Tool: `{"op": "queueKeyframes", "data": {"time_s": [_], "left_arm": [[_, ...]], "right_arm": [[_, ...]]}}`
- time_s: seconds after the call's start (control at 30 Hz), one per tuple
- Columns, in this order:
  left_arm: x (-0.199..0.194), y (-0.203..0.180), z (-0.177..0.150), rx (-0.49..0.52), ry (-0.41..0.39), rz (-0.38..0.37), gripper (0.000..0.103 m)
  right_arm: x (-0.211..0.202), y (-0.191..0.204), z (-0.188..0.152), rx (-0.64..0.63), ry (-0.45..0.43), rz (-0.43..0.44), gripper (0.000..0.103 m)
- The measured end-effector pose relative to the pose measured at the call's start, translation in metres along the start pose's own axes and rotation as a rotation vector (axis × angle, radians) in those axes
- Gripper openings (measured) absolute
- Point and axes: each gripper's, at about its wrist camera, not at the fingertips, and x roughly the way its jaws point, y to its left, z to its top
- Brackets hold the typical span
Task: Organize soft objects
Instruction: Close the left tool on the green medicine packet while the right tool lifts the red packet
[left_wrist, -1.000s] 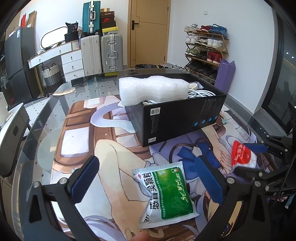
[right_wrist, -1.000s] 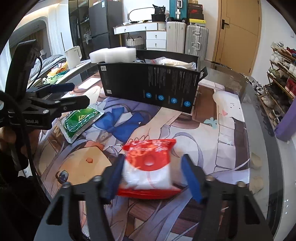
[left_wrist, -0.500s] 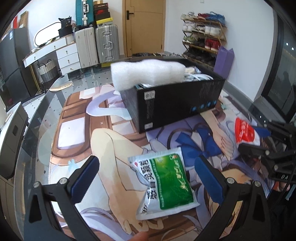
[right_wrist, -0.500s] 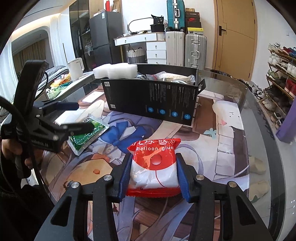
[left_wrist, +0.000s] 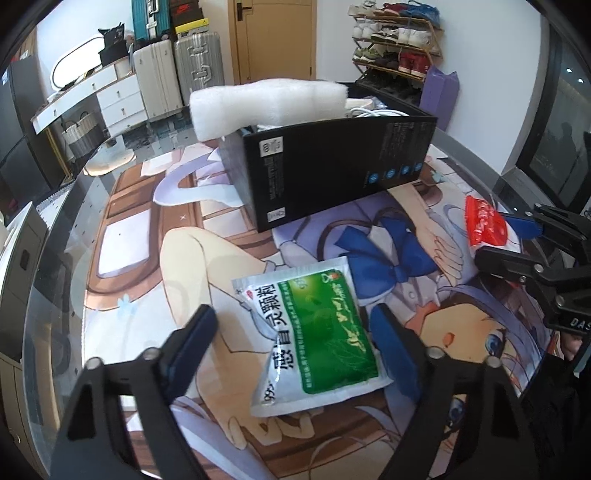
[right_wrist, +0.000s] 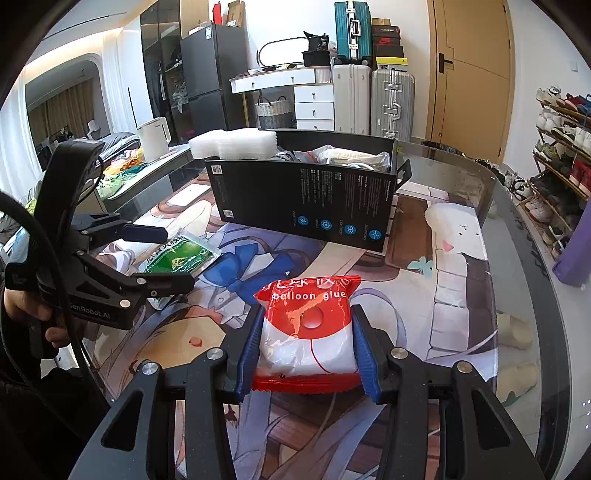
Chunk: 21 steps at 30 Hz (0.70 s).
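Observation:
A green-and-white sachet (left_wrist: 314, 339) lies flat on the printed mat (left_wrist: 155, 280). My left gripper (left_wrist: 295, 332) straddles it with its jaws closing; the left pad stands clear of the sachet, so nothing is gripped. From the right wrist view, the left gripper (right_wrist: 162, 258) hangs over the same sachet (right_wrist: 181, 254). My right gripper (right_wrist: 307, 354) is shut on a red-and-white "balloon glue" bag (right_wrist: 308, 325), also seen from the left wrist as the red bag (left_wrist: 484, 225). Behind stands an open black box (right_wrist: 303, 199) with white foam (right_wrist: 232, 142) on its left end.
The black box (left_wrist: 332, 166) holds cables and plastic bags under the foam (left_wrist: 266, 103). The glass table's curved edge (right_wrist: 524, 258) runs along the right. Suitcases (right_wrist: 391, 99), a shoe rack (right_wrist: 561, 147) and a white kettle (right_wrist: 155, 138) stand beyond the table.
The left gripper's jaws have narrowed around the sachet and it has tipped further down. The right gripper's pads closed in on the red bag, which now sits steady between them.

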Motion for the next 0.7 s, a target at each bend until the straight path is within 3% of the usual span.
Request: {"op": "queueKeyframes", "data": {"time_s": [0.13,0.37,0.7], "left_arm": [[-0.004,-0.005,0.001,0.019,-0.018,-0.014,0.047],[-0.009,-0.007,0.003,0.018,-0.043,-0.03,0.041],[-0.032,-0.005,0.01,0.0,-0.15,-0.049,0.041]], "right_arm": [[-0.001,0.0,0.001,0.0,-0.006,-0.001,0.046],[-0.002,0.002,0.008,-0.013,-0.03,0.007,0.046],[-0.009,0.004,0.017,-0.013,-0.091,0.028,0.046]]}}
